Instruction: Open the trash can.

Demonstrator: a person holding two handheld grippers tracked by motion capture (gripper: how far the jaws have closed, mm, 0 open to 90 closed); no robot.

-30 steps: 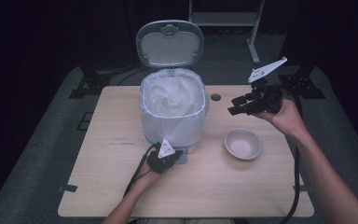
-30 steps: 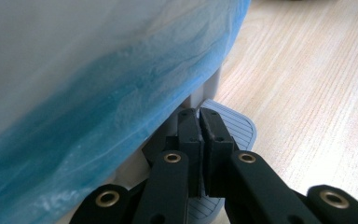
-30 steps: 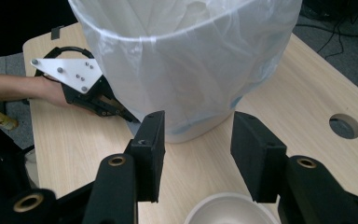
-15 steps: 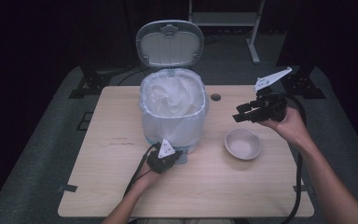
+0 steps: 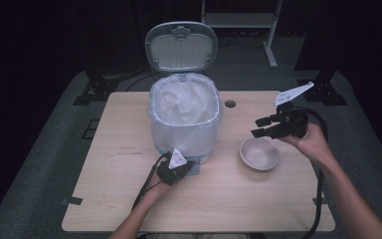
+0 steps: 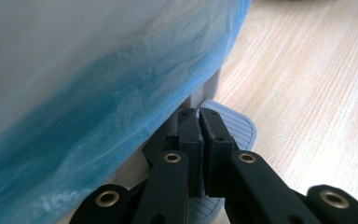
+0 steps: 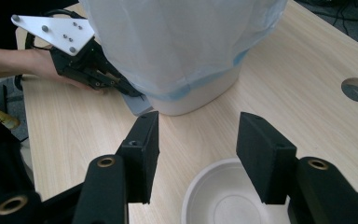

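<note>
The bowl [image 5: 259, 154] sits just below the right gripper [image 5: 261, 127] — fingers apart, just been opening (nothing between); left gripper [image 6: 199, 122], fingers together, presses the bin's pedal [image 6: 235, 126].

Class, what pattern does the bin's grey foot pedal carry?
Fine parallel ribs on the foot pedal, clearest in the left gripper view.

White bowl [image 5: 259, 154] upright beside lined, open-lidded bin [image 5: 184, 119].
</note>
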